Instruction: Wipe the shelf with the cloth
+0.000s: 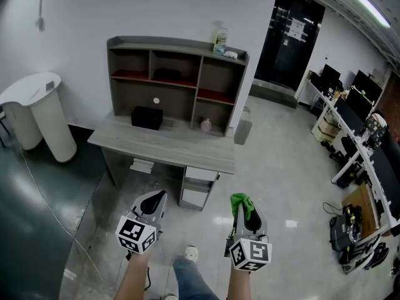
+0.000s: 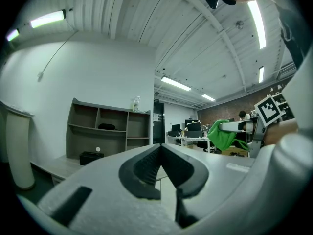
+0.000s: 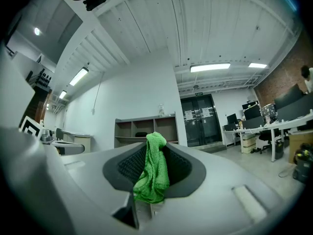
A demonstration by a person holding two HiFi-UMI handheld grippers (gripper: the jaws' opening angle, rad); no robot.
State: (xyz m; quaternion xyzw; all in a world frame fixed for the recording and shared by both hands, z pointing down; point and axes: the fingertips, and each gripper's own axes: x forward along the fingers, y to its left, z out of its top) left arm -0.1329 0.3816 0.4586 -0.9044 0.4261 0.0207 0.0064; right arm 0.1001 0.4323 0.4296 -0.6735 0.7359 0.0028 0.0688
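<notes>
Item: cloth [image 3: 153, 170], sole cleaning article for the wiping task.
Handling (judged): light, soft and limp; likely to sag and fold under own weight; not fragile; knit probably grippy rather than slippery.
Hold point (judged): best taken at a bunched edge, as pinched here, with enough left loose to press flat on a board.
Appearance: bright green, coarse knit, rolled into a narrow upright wad; rounded top stood above the pads, and a crumpled tail hung below them.
Location: carried in the air at 5 o'clock in the head view, well apart from the shelf and above bare floor; touched nothing but the jaws.
Right gripper [image 1: 245, 212]: jaws pinched onto the cloth, one ribbed pad on each side of the wad.
Left gripper [image 1: 159, 197]: jaws pressed together at the tips with nothing between; held at 7 o'clock in the head view, beside the right one.
Shelf [image 1: 195, 86]: grey open unit with several compartments, seen at 11 o'clock in the head view, set at the back of a grey desk [image 1: 162, 145]; red lining showed in some bays.
On shelf top: bottle [image 1: 220, 39] near the far right end, with a small pale object beside it, too small to name.
On desk: black box [image 1: 147, 117] in front of the lower bay.
Progress (judged): wiping not begun; approach to the shelf not yet made.
</notes>
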